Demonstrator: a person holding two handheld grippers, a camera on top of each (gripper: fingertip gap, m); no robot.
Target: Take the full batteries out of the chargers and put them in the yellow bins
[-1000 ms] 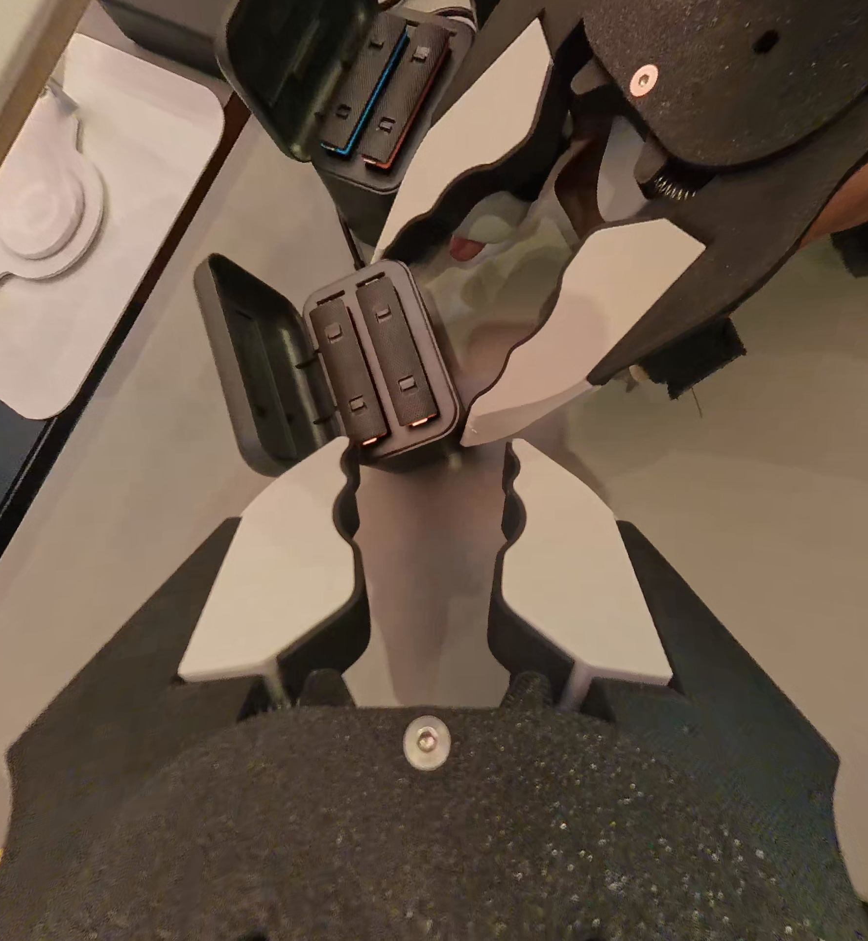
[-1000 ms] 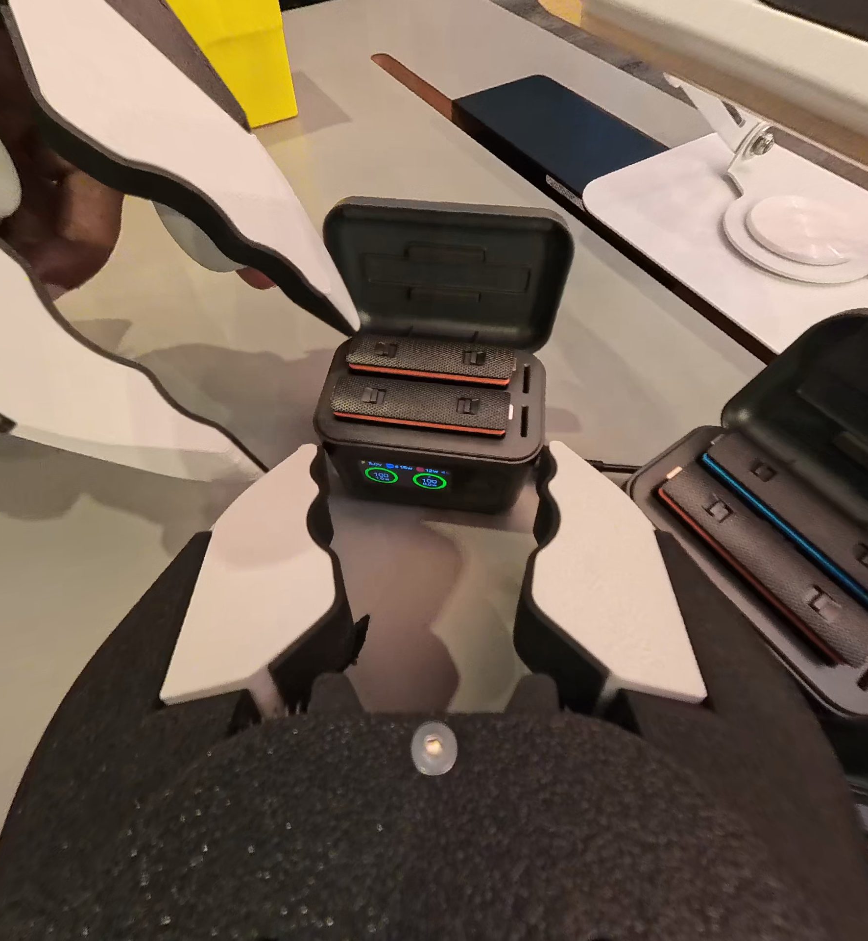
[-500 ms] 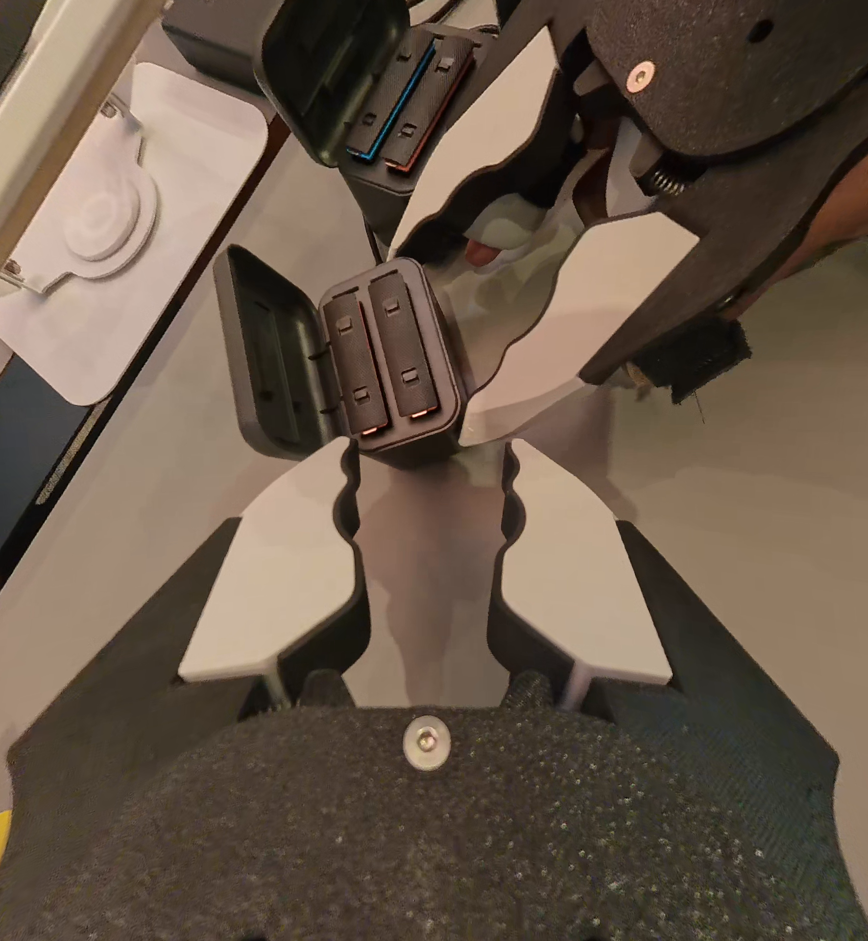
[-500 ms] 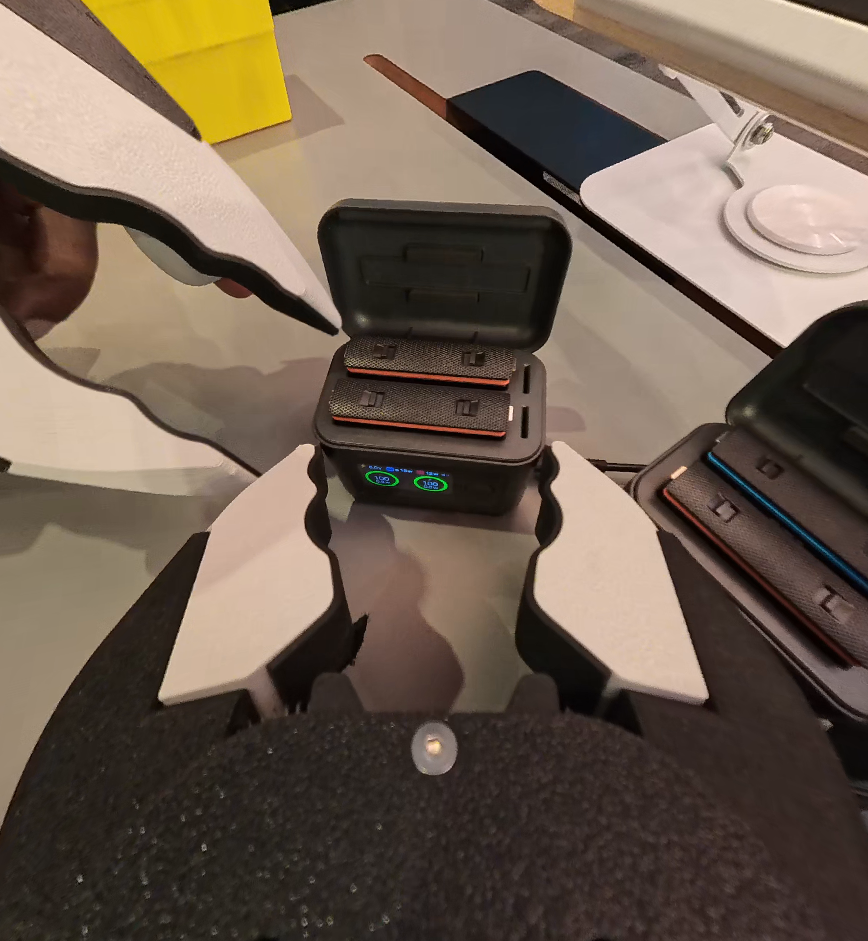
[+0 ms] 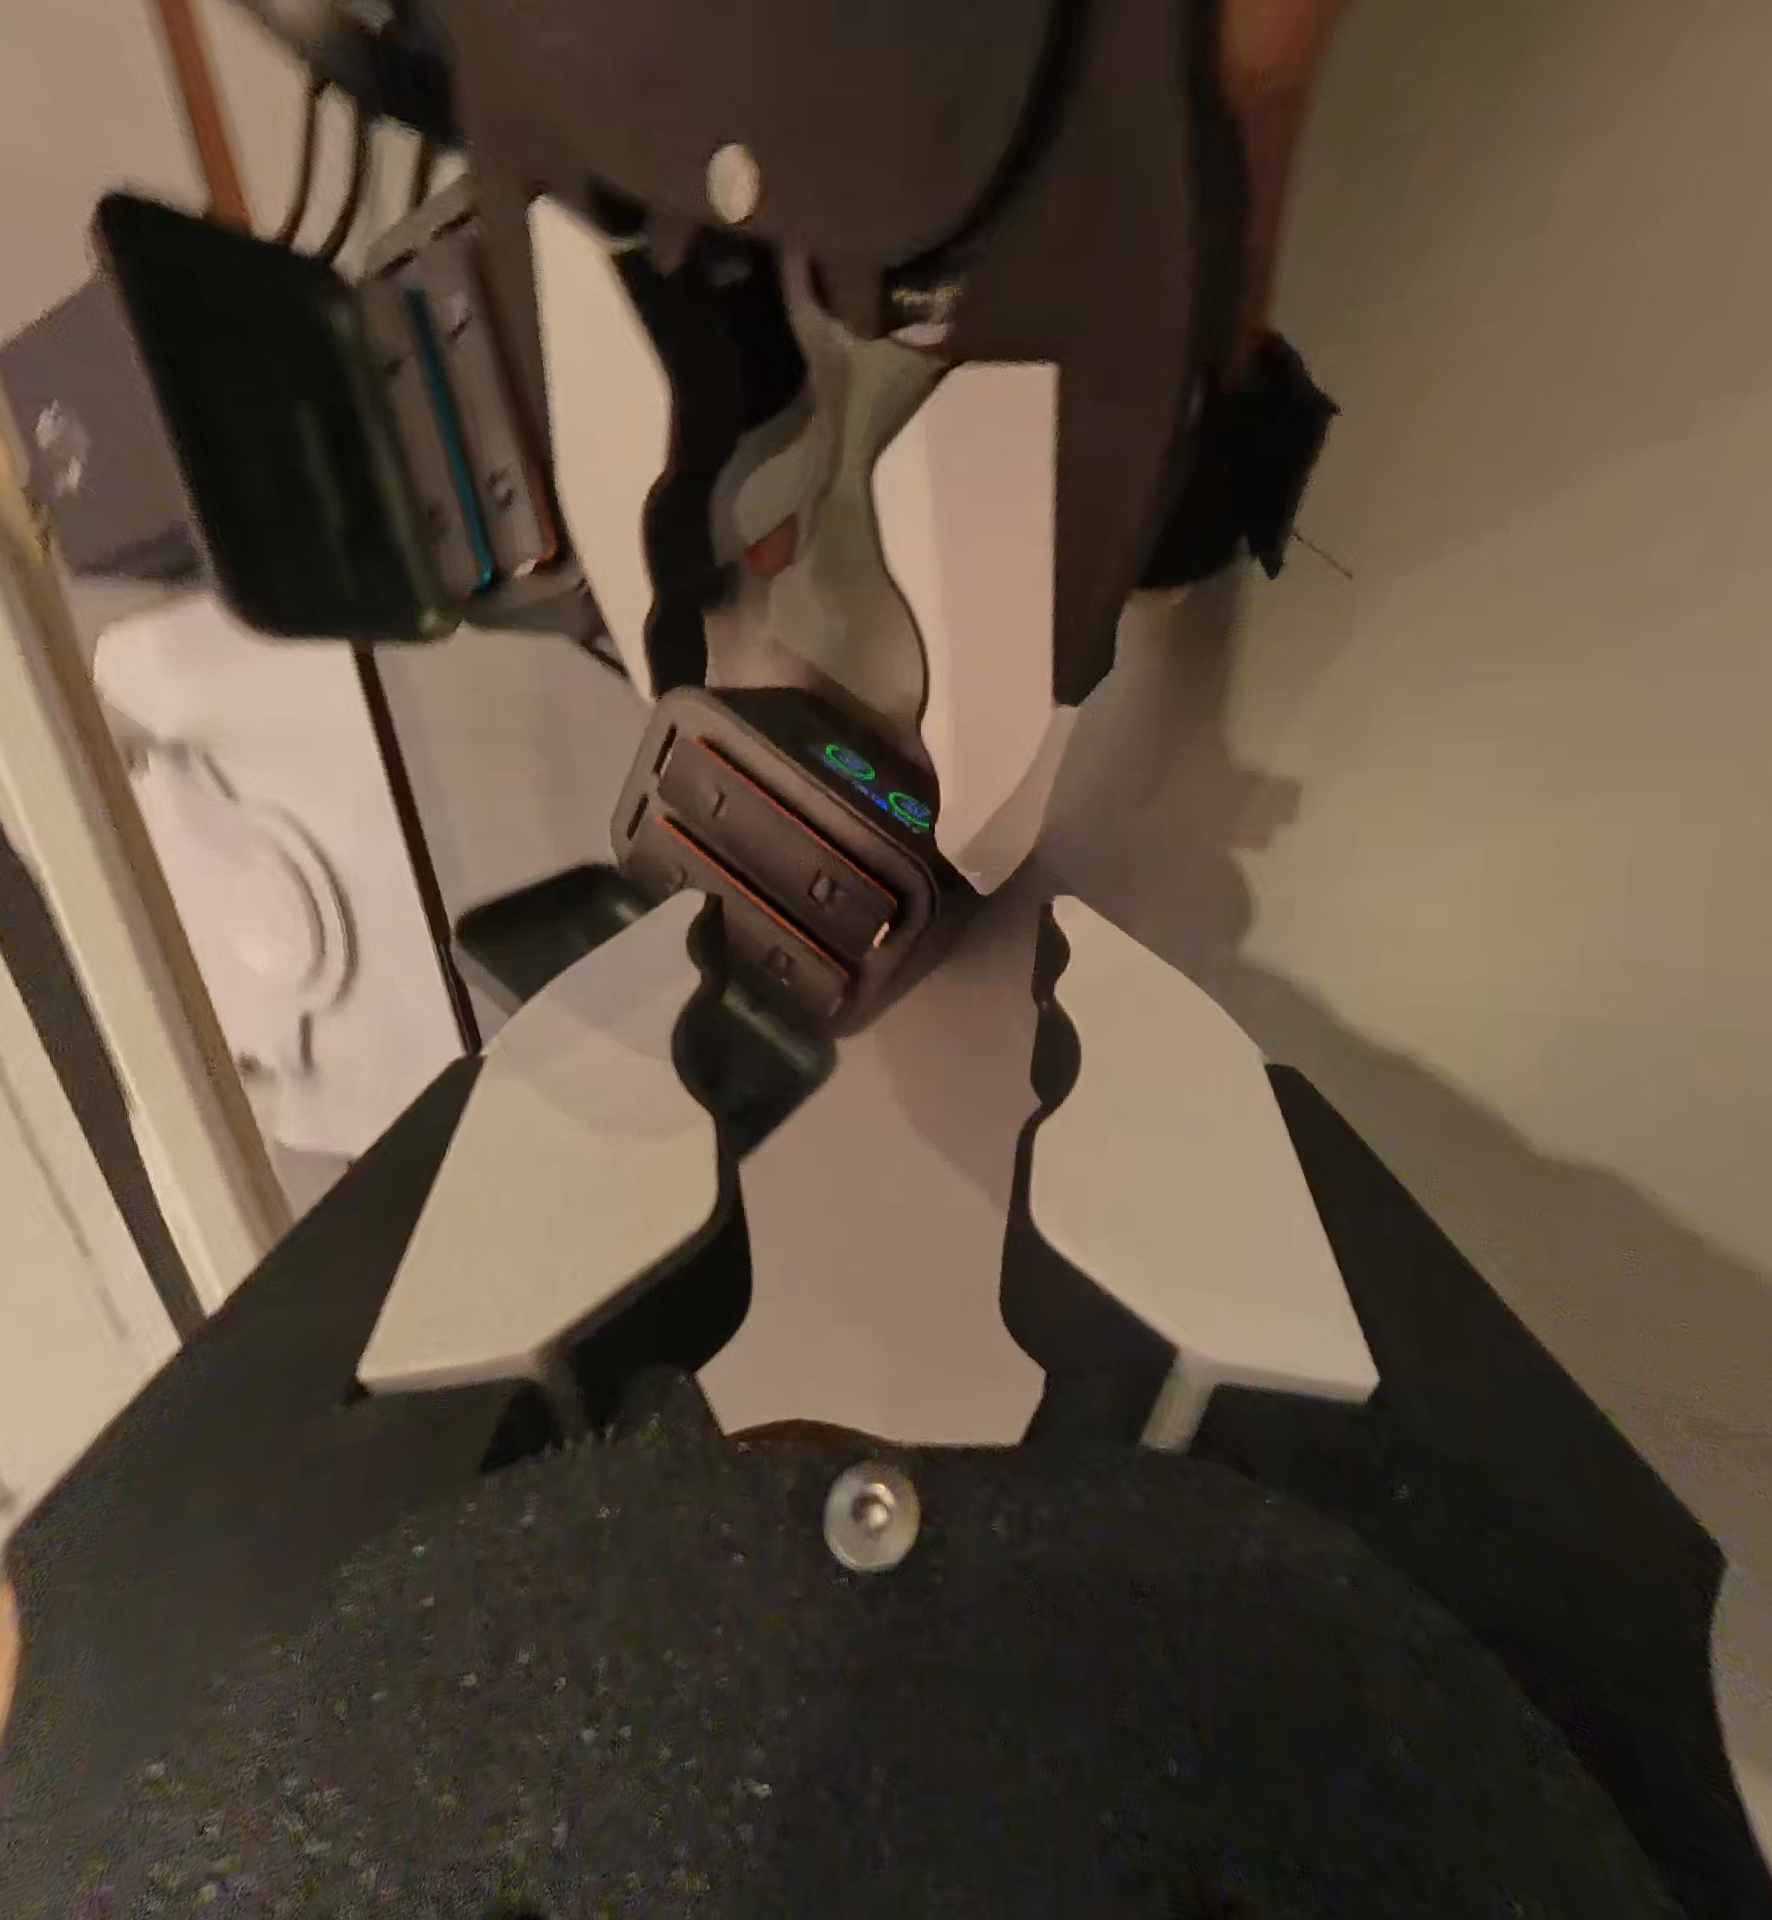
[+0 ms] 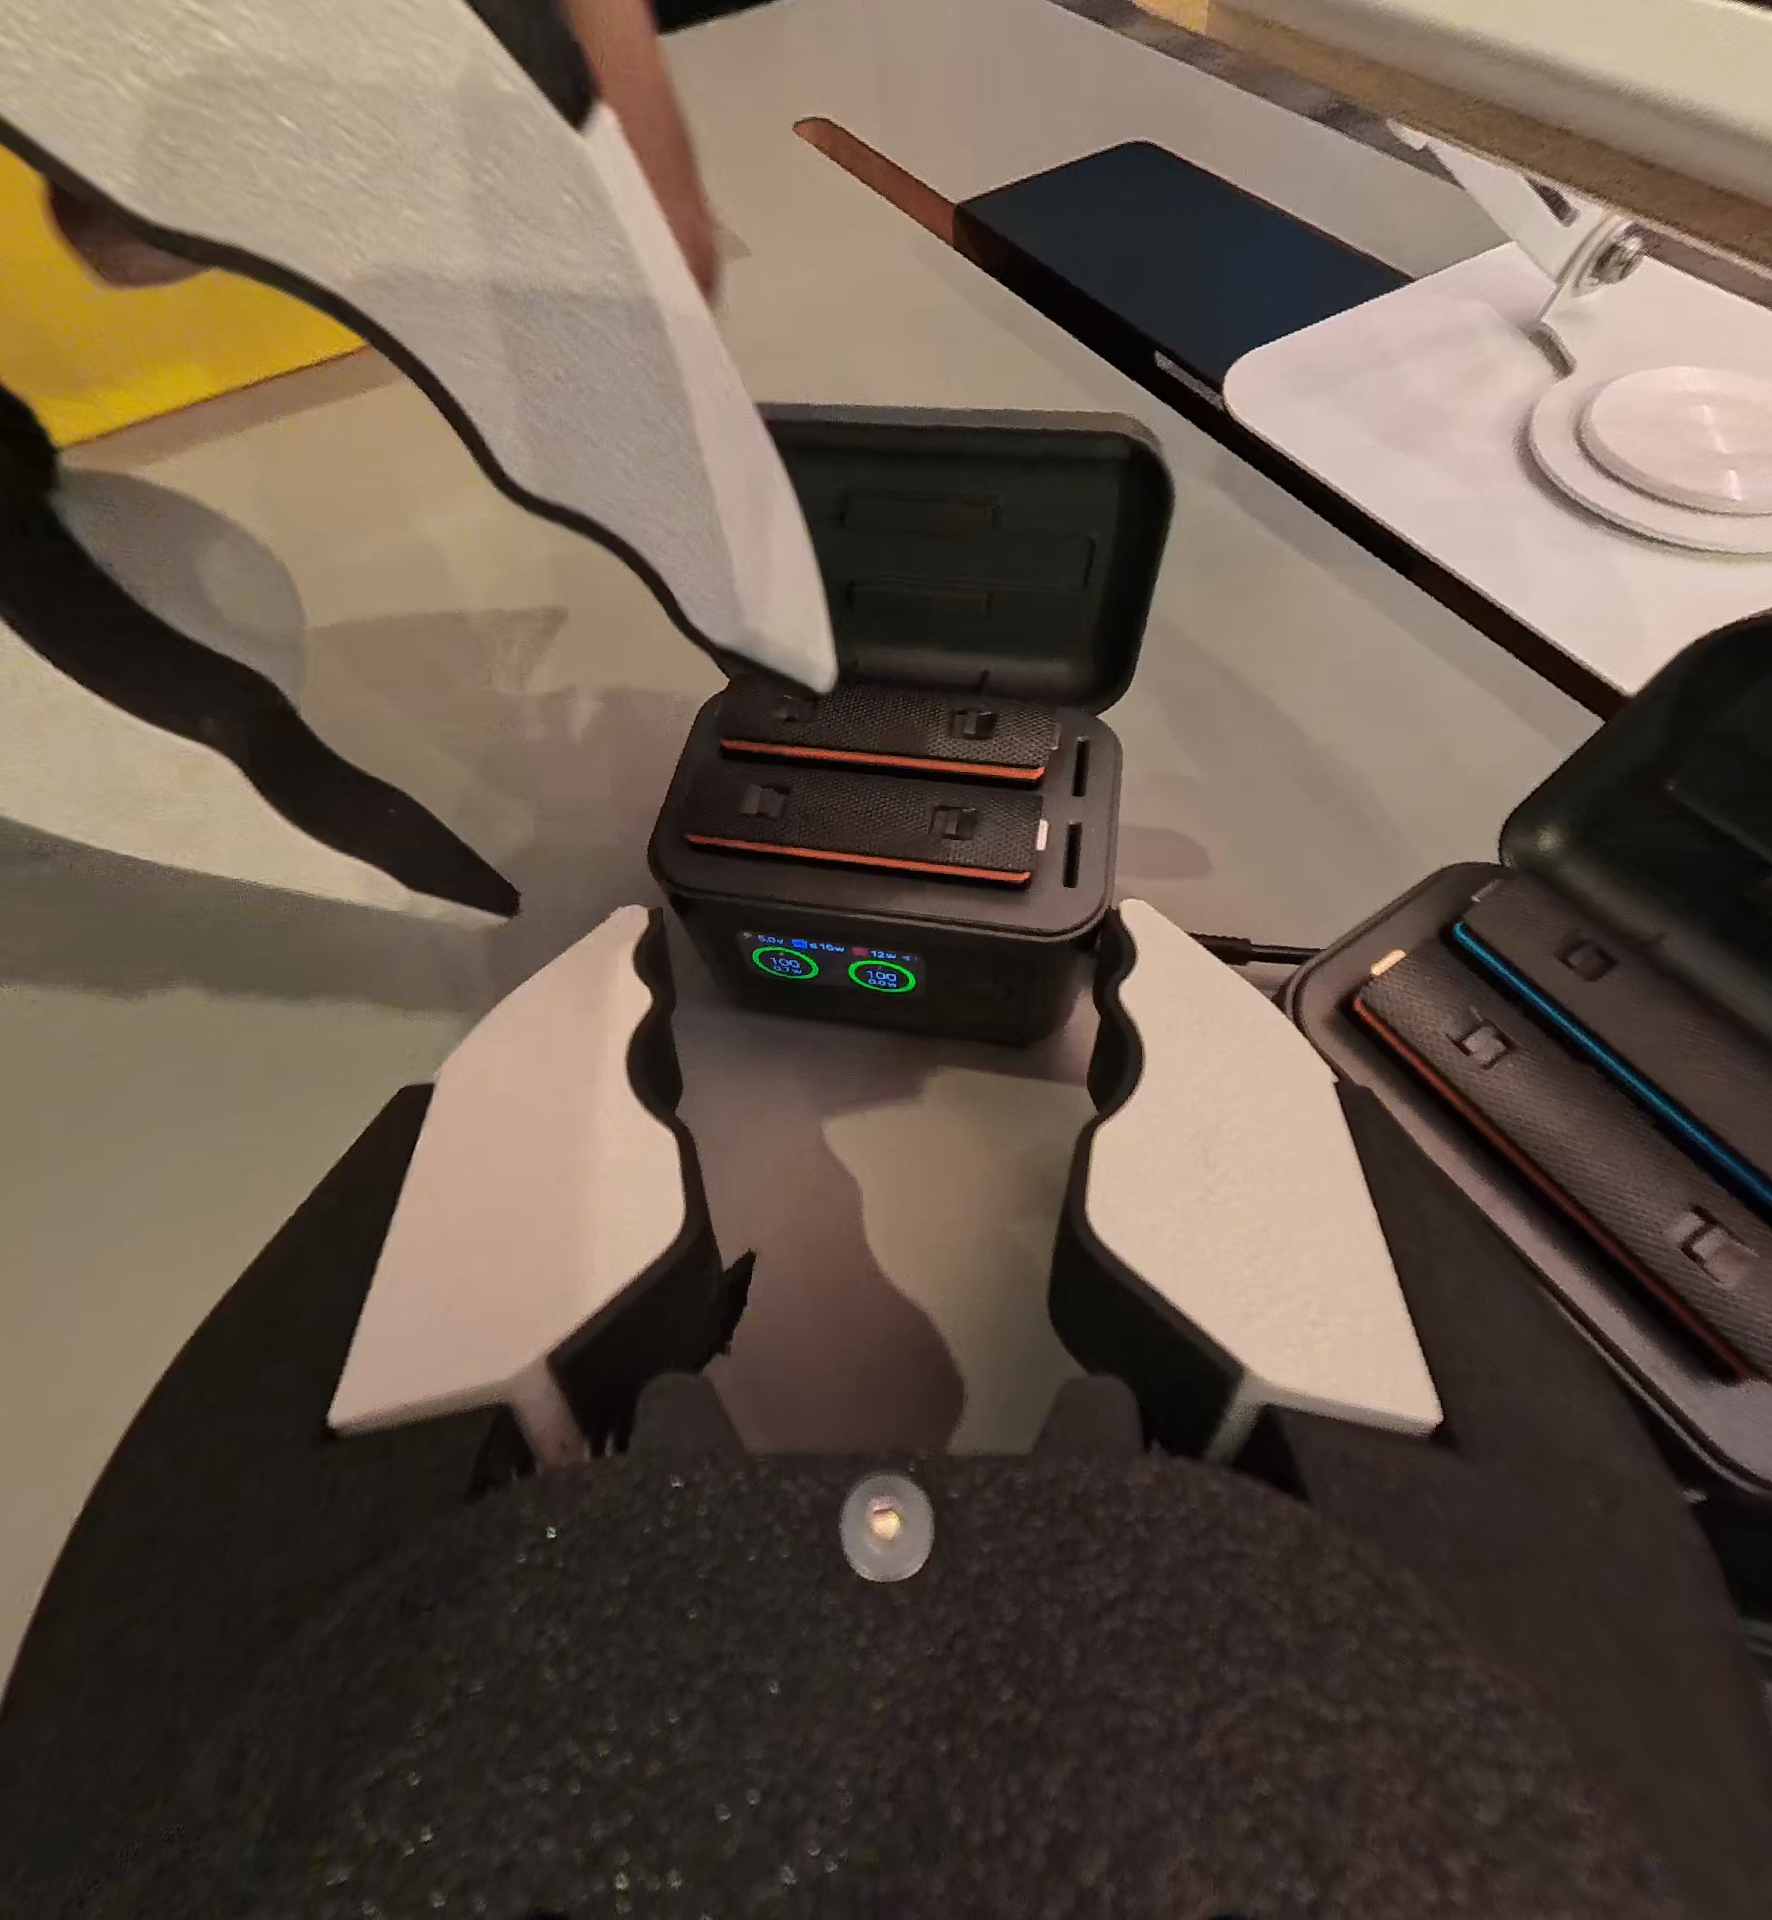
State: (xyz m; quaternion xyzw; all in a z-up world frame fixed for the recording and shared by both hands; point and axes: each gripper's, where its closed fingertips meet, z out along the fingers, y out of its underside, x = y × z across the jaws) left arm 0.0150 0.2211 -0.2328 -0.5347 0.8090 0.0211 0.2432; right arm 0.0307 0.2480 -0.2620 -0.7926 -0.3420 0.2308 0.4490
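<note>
Right gripper (image 6: 877,977): released, jaws spread either side of small black charger (image 6: 892,935) on grey table (image 6: 238,1091). Left gripper (image 5: 871,935): released, one fingertip (image 6: 778,644) touching rear orange-edged battery (image 6: 887,732). Front battery (image 6: 861,831): seated. Yellow bin (image 6: 82,312): behind, well apart.

Charger (image 6: 1007,1003), front display (image 6: 830,968): two green rings enclosing figures, with a row of small coloured characters above. Grey box (image 5: 82,457): pale mark, too blurred to read.
</note>
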